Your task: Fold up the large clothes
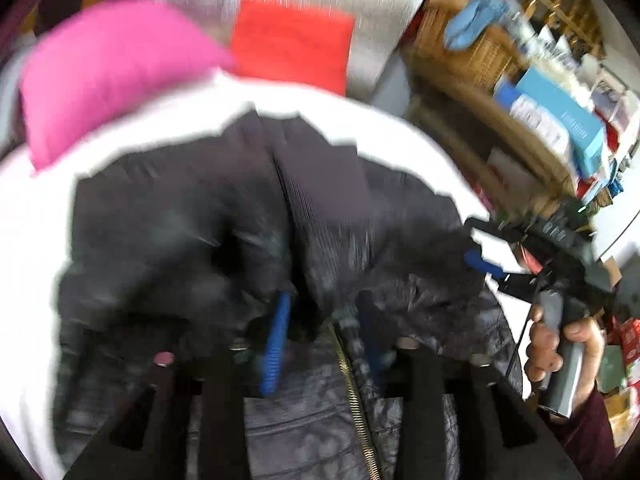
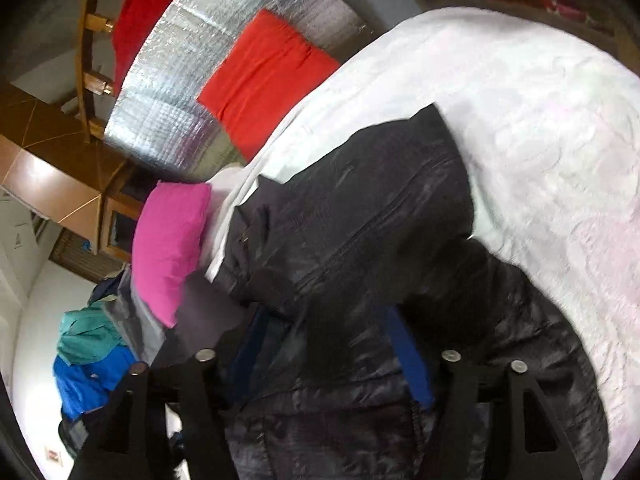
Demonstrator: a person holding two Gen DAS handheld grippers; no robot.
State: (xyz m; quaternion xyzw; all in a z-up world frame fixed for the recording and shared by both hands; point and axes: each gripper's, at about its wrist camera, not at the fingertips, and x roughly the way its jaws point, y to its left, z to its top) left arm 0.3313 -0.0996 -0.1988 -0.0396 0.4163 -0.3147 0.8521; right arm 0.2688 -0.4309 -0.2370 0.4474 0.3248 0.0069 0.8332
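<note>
The black jacket [image 1: 248,216] lies bunched on the white bed [image 1: 400,128], near the pink pillow [image 1: 104,68]. Both grippers, left [image 1: 320,340] and right [image 2: 332,356], hover unclenched, holding nothing. Flatten the jacket before regripping.

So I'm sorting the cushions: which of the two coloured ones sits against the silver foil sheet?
The red cushion: it lies on the silver foil sheet. The pink cushion lies lower, at the edge of the white sheet, by the black jacket.
</note>
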